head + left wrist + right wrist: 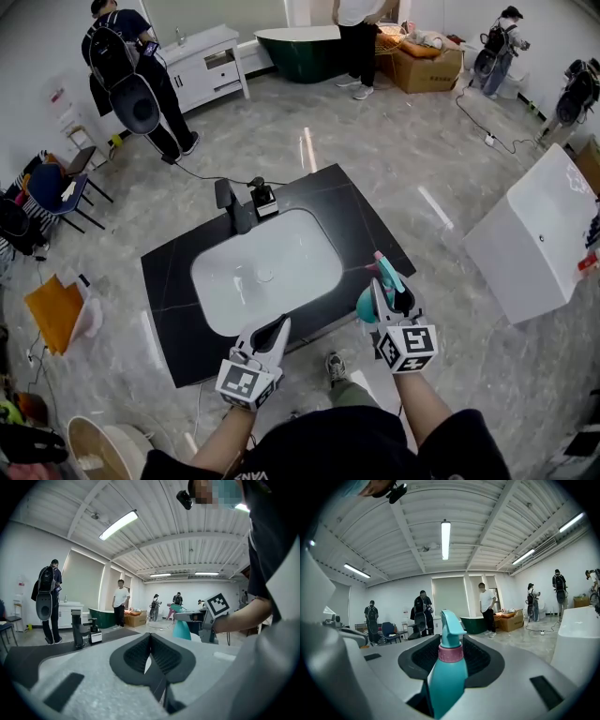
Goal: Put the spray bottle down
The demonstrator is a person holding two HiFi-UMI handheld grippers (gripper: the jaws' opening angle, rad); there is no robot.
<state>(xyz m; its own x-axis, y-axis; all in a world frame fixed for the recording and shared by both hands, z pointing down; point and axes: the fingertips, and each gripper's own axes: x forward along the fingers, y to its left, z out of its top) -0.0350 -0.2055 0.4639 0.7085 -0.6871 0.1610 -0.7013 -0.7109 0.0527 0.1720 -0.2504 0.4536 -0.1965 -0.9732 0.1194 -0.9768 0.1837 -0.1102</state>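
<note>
A teal spray bottle (384,275) with a pink collar stands upright between the jaws of my right gripper (390,292), which is shut on it. It hangs over the front right corner of the black counter (173,309). In the right gripper view the bottle (449,667) fills the gap of the gripper (451,645). My left gripper (279,330) hovers at the counter's front edge, near the white basin (272,267). Its pads meet at the tip and hold nothing (150,637). The left gripper view shows the bottle (180,629) off to the right.
A black faucet (230,204) and a soap dispenser (263,199) stand behind the basin. A white tub (534,234) lies at the right. Farther off are a white cabinet (202,61), a green bathtub (300,47), a cardboard box (427,64), chairs (56,187) and several people.
</note>
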